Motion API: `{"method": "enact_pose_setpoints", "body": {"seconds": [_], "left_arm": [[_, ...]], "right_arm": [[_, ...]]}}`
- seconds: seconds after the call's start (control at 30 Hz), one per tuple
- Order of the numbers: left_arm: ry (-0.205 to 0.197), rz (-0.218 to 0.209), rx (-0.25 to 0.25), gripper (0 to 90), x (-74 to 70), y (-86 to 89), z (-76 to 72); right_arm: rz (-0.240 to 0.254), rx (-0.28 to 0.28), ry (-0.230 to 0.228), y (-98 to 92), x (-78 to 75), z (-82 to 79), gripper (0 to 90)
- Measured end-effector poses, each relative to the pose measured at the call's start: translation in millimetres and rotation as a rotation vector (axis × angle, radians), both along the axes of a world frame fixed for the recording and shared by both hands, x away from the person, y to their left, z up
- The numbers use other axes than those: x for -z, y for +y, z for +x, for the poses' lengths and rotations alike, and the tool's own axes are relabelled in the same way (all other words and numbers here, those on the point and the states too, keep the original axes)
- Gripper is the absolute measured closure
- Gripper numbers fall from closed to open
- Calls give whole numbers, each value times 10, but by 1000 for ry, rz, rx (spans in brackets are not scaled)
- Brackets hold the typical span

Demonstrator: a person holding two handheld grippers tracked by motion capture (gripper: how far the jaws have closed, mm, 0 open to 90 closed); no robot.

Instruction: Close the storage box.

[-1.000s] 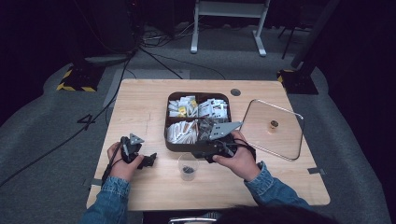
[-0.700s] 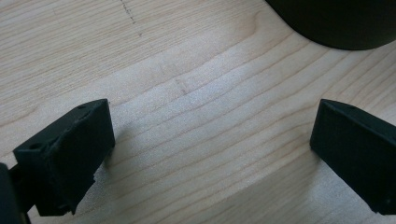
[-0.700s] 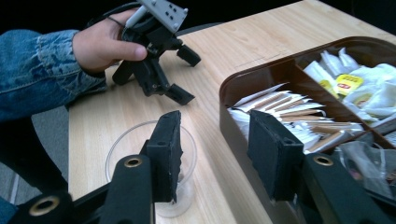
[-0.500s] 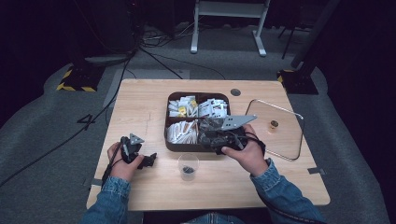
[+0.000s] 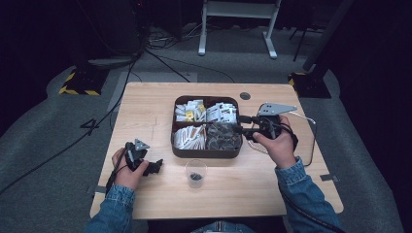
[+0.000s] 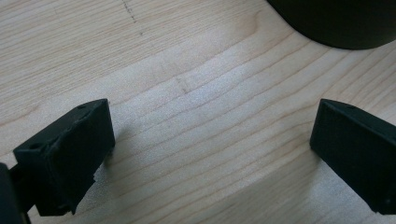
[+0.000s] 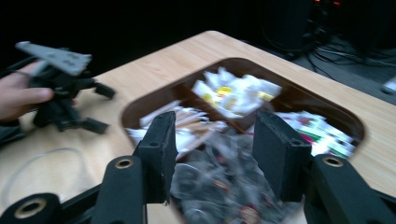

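Two grippers are at work over a wooden table (image 5: pixel 145 107), each held in one of the person's hands. The right gripper (image 5: pixel 243 130) reaches in from the right side over a dark brown tray (image 5: pixel 206 153) split into four compartments, its tips above the near right compartment, which holds a heap of dark crinkled packets (image 5: pixel 223 136). In the right gripper view its jaws have just been opening and stand partly spread, with nothing pinched between the pads; the dark packets (image 7: pixel 219 182) lie blurred below and beyond them. The other three compartments hold pale sachets (image 5: pixel 197 110), some with yellow marks. The left gripper (image 5: pixel 154 167) rests low near the front left of the table, well apart from the tray, and in the left gripper view its jaws are spread wide over bare wood (image 6: pixel 201 107), with nothing between them. A small clear cup (image 5: pixel 196 172) with something dark at its bottom stands just in front of the tray, between the two hands. A clear lid (image 5: pixel 311 131) lies on the table to the right of the tray, partly under the right hand.
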State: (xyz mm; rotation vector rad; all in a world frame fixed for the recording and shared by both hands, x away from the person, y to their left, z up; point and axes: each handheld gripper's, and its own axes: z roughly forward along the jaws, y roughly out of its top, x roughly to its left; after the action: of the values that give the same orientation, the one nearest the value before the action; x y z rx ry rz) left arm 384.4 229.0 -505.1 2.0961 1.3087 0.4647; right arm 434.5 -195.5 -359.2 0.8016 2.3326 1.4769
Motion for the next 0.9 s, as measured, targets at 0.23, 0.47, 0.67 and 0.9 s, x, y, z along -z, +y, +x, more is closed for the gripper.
{"method": "enact_pose_setpoints", "body": {"seconds": [0.23,0.47,0.67,0.9], "left_arm": [[0,0,0,2,0,0,0],[1,0,1,2,0,0,0],[0,0,1,2,0,0,0],[0,0,0,2,0,0,0]], "right_arm": [[-3,137,-4,-338,8,140,475],[-2,235,3,-616,-13,207,443],[-38,284,22,-731,54,296,413],[-41,334,43,-942,136,398,398]]}}
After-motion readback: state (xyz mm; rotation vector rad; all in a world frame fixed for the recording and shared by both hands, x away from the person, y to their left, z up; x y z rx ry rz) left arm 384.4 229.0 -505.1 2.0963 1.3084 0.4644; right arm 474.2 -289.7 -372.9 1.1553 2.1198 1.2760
